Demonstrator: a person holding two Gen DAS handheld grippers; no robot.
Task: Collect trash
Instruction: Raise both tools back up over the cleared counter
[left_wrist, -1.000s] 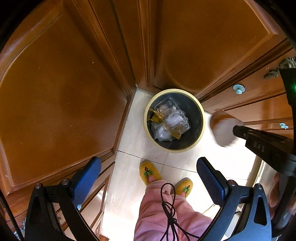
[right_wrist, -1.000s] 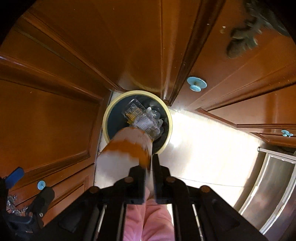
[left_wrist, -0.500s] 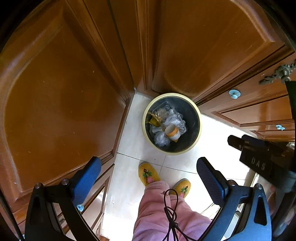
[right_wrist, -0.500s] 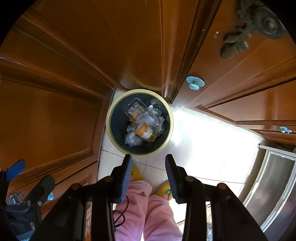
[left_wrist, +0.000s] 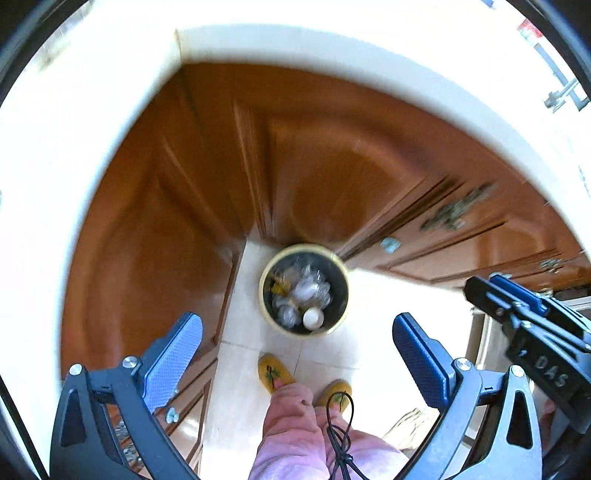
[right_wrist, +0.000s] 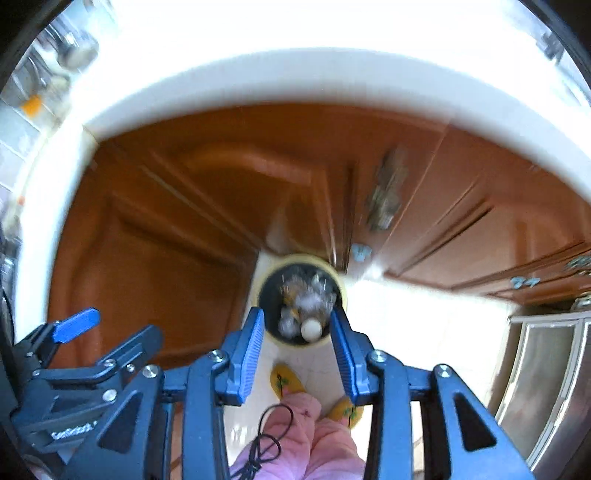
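A round bin with a pale yellow rim (left_wrist: 266, 275) (right_wrist: 341, 286) stands on the floor in the cabinet corner, far below me. It holds clear plastic trash (left_wrist: 308, 288) and a white paper cup (left_wrist: 313, 318) (right_wrist: 310, 329) with an orange band. My left gripper (left_wrist: 297, 345) is open and empty, high above the bin. My right gripper (right_wrist: 297, 345) is open and empty too, its blue pads either side of the bin in its own view. The right gripper also shows at the right of the left wrist view (left_wrist: 532, 325).
Brown wooden cabinet doors (left_wrist: 166, 229) and drawers (right_wrist: 480, 236) wrap the corner under a white countertop edge (left_wrist: 332, 51) (right_wrist: 295, 74). Pale floor tiles (left_wrist: 388, 314). My pink trousers and yellow slippers (left_wrist: 273, 373) are below. A steel appliance (right_wrist: 546, 387) stands at right.
A second ago my right gripper held the paper cup over the bin; it opened and the cup fell in. Both grippers have since risen, so the countertop edge now shows.
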